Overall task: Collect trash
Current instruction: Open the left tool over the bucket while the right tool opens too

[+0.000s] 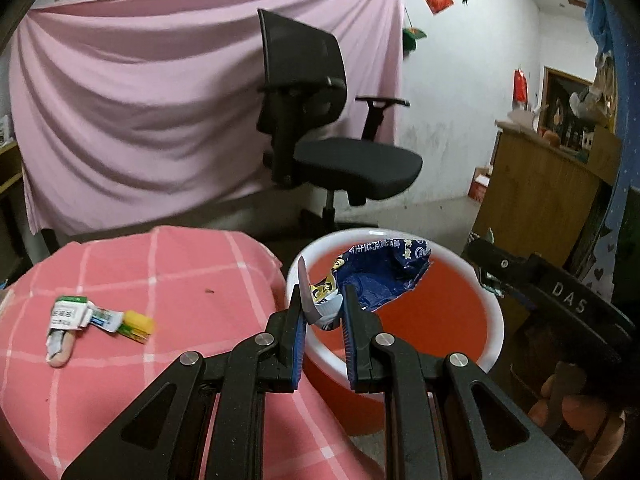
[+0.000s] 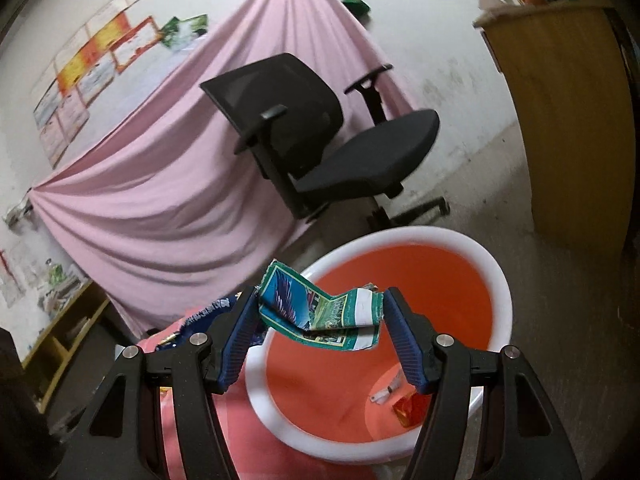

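My left gripper [image 1: 323, 292] is shut on a crumpled blue snack wrapper [image 1: 380, 272] and holds it over the rim of the orange bin with a white rim [image 1: 492, 312]. My right gripper [image 2: 320, 300] is shut on a folded green and blue carton [image 2: 320, 312] and holds it above the same bin [image 2: 500, 280]. Small scraps [image 2: 400, 400] lie on the bin's floor. A crushed white box and a yellow-green packet [image 1: 96, 320] lie on the pink checked cloth [image 1: 160, 272] to the left of the bin.
A black office chair [image 1: 328, 128] stands behind the bin before a draped pink sheet [image 1: 140, 100]. A wooden cabinet [image 1: 540, 184] is at the right. My right gripper's body [image 1: 560, 300] shows at the right of the left wrist view.
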`<state>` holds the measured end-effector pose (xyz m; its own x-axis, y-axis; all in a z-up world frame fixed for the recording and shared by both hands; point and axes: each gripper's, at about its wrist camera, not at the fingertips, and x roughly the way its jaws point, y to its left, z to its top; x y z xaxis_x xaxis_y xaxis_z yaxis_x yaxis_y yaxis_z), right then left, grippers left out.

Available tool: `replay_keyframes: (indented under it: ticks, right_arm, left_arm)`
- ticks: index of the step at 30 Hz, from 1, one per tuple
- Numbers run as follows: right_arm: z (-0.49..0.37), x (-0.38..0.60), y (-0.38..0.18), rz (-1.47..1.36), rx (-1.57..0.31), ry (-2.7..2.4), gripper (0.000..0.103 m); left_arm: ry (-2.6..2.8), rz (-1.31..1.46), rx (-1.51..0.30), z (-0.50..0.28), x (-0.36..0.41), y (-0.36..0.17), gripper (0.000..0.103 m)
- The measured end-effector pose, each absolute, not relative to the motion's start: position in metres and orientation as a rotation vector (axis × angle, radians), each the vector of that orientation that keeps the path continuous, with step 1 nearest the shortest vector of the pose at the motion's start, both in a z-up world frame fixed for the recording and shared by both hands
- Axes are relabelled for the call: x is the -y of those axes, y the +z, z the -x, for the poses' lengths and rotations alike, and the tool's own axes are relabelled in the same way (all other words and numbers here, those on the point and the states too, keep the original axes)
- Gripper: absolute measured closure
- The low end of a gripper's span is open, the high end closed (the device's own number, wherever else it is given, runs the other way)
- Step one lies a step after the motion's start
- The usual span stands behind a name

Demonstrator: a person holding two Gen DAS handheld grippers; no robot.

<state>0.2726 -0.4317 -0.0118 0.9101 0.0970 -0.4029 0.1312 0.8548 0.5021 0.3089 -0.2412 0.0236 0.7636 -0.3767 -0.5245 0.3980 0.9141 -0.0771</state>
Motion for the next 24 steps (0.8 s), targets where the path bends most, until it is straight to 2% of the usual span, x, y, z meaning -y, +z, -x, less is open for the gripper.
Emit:
replay_keyframes:
  ticks: [9, 14, 16, 21, 24]
  right_arm:
    - [-0.276, 0.438, -0.02, -0.578, -0.476, -0.032, 0.039]
    - [-0.28, 0.439, -0.023, -0.585, -0.503, -0.024, 0.037]
    - [-0.28, 0.439, -0.023, -0.582, -0.506, -0.024, 0.037]
    - [-0.283, 0.439, -0.024, -0.585, -0.512, -0.02, 0.029]
    - [-0.285, 0.438, -0.024, -0.584, -0.517, -0.013, 0.028]
  left_arm:
    - [-0.44, -0.05, -0.603, -0.313, 0.245, 0.01, 0.088]
    - [-0.444, -0.032, -0.637, -0.319, 0.241, 0.002, 0.079]
    - [-0.444, -0.018, -0.644, -0.319, 0.237, 0.001, 0.079]
    - [-0.429, 0.011, -0.642, -0.319, 0.226, 0.004, 0.079]
    - [-0.415, 0.024, -0.627, -0.317, 0.219, 0.007, 0.077]
